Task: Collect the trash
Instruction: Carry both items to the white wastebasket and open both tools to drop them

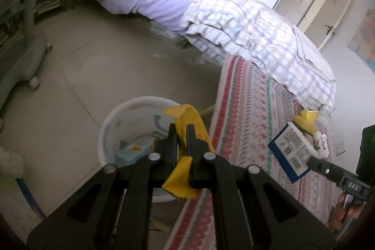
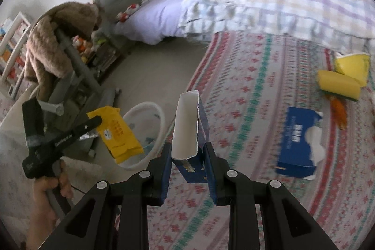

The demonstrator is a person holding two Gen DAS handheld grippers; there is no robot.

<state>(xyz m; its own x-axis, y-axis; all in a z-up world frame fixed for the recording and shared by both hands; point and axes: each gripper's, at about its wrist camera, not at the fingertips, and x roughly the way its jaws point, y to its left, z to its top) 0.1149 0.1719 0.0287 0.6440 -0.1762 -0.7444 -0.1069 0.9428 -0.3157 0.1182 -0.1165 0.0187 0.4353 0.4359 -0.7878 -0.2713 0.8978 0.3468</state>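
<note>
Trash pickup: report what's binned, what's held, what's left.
Done: one light blue packet lies in the white basin. In hand: left gripper holds a yellow wrapper, right gripper a blue carton. Left on the bedspread: blue tissue box, yellow pieces.

The patterned bedspread (image 2: 246,90) carries a blue box (image 2: 297,144) and yellow packets (image 2: 339,83).

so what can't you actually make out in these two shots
- White basin, left wrist view: the left gripper and its yellow packet hide most of the contents, and one bluish pack inside is too blurred to name.
- Blue box in the right gripper, right wrist view: the print is blocked by the jaws.
- Blue tissue box and yellow items on the bedspread: motion blur, so labels are unreadable.
</note>
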